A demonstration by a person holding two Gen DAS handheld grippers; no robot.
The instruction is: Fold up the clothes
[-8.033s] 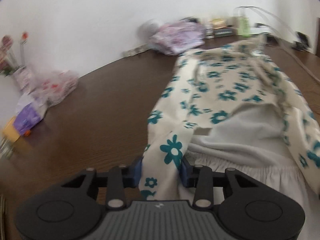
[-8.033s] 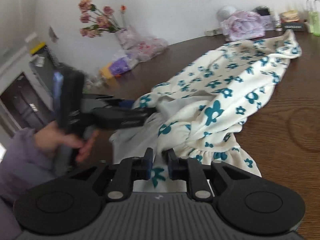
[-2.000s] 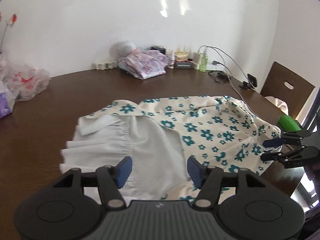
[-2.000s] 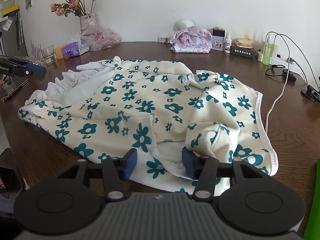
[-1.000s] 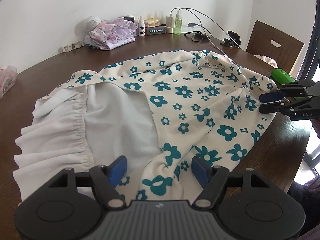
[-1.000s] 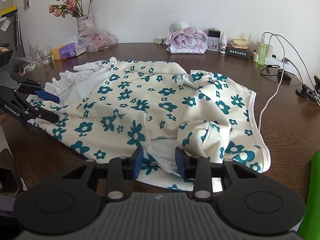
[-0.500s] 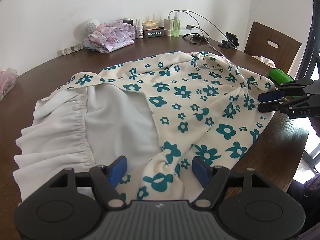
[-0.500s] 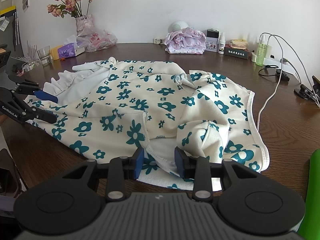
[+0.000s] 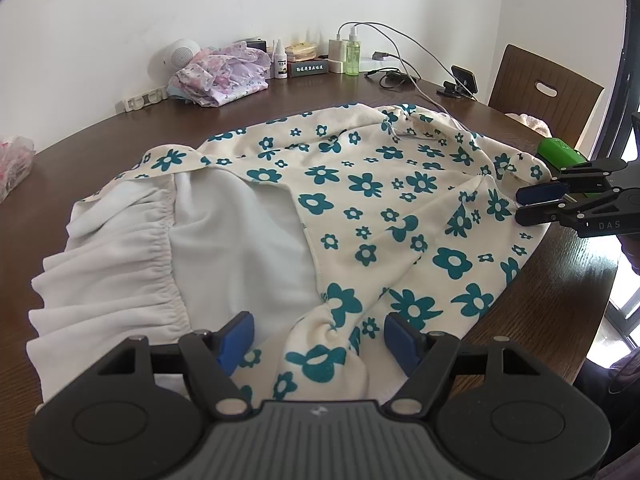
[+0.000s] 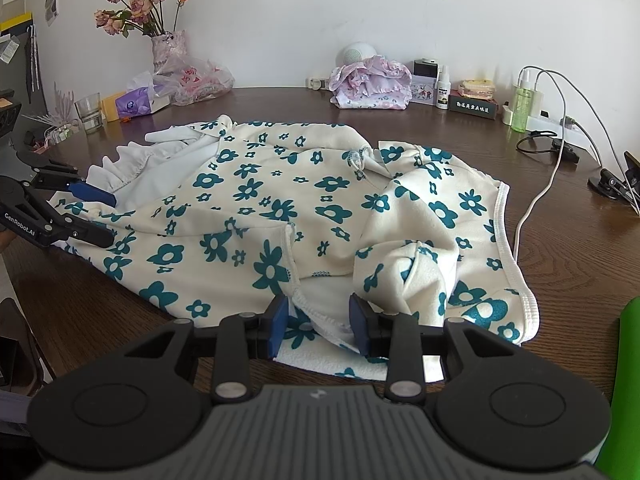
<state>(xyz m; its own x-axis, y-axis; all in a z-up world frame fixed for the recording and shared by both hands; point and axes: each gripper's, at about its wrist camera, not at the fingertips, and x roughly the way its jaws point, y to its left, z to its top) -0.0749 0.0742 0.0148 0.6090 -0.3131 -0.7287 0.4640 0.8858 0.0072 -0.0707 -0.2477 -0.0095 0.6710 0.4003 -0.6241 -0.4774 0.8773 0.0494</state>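
One vase on the table holds dried roses.

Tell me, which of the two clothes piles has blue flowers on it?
The cream garment spread across the table's middle; the other, the bundle by the wall, is pink and purple.

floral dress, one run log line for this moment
floral dress spread on table | left gripper open over hem | right gripper jaws astride edge, grip unclear

left tongs agape | right tongs half-parted, angled down
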